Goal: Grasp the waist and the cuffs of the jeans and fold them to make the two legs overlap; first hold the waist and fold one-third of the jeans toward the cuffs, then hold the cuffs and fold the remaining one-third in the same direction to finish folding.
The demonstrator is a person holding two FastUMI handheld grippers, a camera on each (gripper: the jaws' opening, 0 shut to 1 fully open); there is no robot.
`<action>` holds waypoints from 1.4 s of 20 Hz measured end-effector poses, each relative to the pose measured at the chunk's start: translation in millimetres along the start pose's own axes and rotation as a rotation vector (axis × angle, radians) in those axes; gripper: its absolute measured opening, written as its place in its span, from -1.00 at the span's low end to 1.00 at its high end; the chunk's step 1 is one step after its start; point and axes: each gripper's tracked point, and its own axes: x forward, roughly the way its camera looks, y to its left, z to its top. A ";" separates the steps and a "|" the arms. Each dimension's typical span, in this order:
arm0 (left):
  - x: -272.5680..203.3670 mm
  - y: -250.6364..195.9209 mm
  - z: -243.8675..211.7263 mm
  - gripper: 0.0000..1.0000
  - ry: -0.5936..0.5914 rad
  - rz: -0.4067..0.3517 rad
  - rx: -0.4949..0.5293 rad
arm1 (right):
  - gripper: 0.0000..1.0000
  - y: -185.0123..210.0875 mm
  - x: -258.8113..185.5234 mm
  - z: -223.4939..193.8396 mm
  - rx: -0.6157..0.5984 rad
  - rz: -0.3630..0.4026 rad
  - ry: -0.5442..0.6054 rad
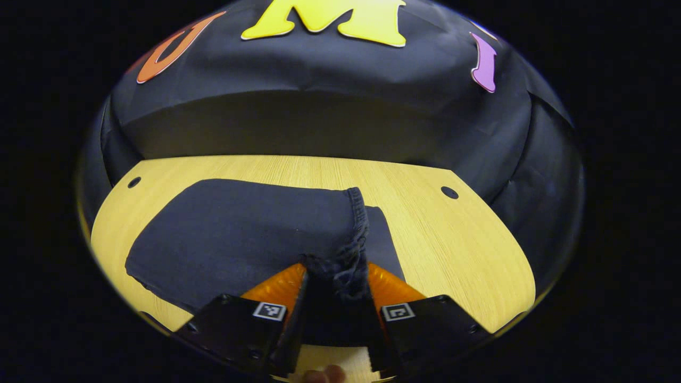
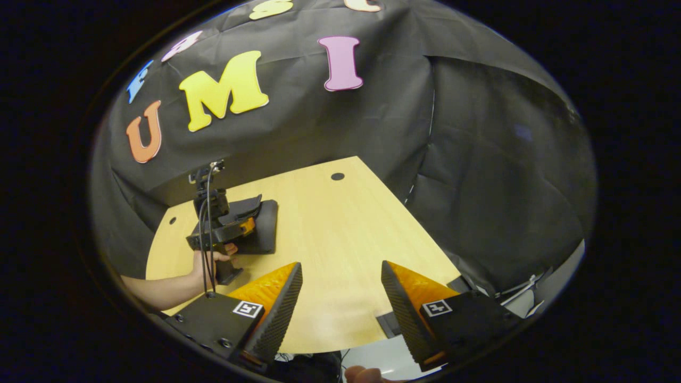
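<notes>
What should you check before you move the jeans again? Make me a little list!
1. Left hand-held gripper pinching the jeans: ok, both fingers press on a bunched, stitched edge.
2. Which edge that is, waist or cuffs: cannot tell.
3. Jeans lying flat on the wooden table: ok, they look like a smooth folded rectangle.
4. Right hand-held gripper helping: not ok, it is open, holds nothing and hangs above bare table, apart from the jeans.
5. Room to fold: ok, bare wood lies beside the jeans.
6. Layers lined up underneath: cannot tell, the top layer hides them.

folded jeans on table; left hand-held gripper at near edge
</notes>
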 end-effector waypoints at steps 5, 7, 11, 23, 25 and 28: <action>-28.5 -15.5 14.2 0.77 -0.042 -0.056 0.008 | 0.86 10.8 2.5 8.2 -0.021 -0.017 -0.026; -54.5 -3.6 37.1 0.76 -0.091 -0.061 0.008 | 0.80 17.8 2.2 23.2 -0.038 -0.034 -0.074; -136.2 36.9 112.3 0.75 -0.275 -0.060 0.015 | 0.87 86.3 -0.4 58.4 -0.057 0.076 -0.179; -393.5 162.9 214.0 0.95 -0.615 0.160 0.069 | 0.89 275.0 -85.0 150.3 -0.272 0.343 -0.626; -419.4 163.6 216.1 0.95 -0.648 0.144 0.039 | 0.89 288.4 -104.0 149.6 -0.257 0.369 -0.672; -441.2 163.7 205.3 0.95 -0.666 0.140 0.023 | 0.89 303.3 -120.6 130.5 -0.205 0.434 -0.657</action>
